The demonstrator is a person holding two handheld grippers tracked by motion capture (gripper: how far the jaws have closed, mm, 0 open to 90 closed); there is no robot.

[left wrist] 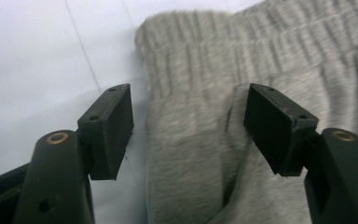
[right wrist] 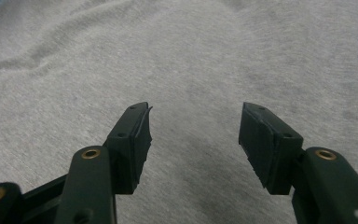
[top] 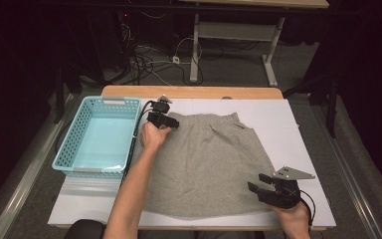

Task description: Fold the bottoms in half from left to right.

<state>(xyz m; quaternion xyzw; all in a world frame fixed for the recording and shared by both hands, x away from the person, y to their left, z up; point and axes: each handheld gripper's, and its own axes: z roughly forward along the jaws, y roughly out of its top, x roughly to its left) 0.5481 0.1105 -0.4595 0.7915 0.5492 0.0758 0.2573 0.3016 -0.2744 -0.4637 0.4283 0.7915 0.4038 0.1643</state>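
Grey skirt, left hand-held gripper poised at the waistband corner

Grey jersey it is: a skirt lies spread flat on the white surface, elastic waistband at the far edge, hem flaring toward the person. Its long axis runs from waistband to hem, away from the person and back.

And the left hand-held gripper is right on the spot, at the waistband's left corner! In the left gripper view its jaws stand released and wide, straddling the skirt's left side edge just below the gathered band: one pad over bare white surface, the other over grey cloth, neither one pressing. The fabric edge lies between them, ready for the taking, I'd say.

Over at the near right, the right hand-held gripper sits above the hem corner, jaws also released, with plain cloth lying beyond them.

Left is clearly nearer the waistband, right nearer the hem. A turquoise basket waits just left of the skirt.
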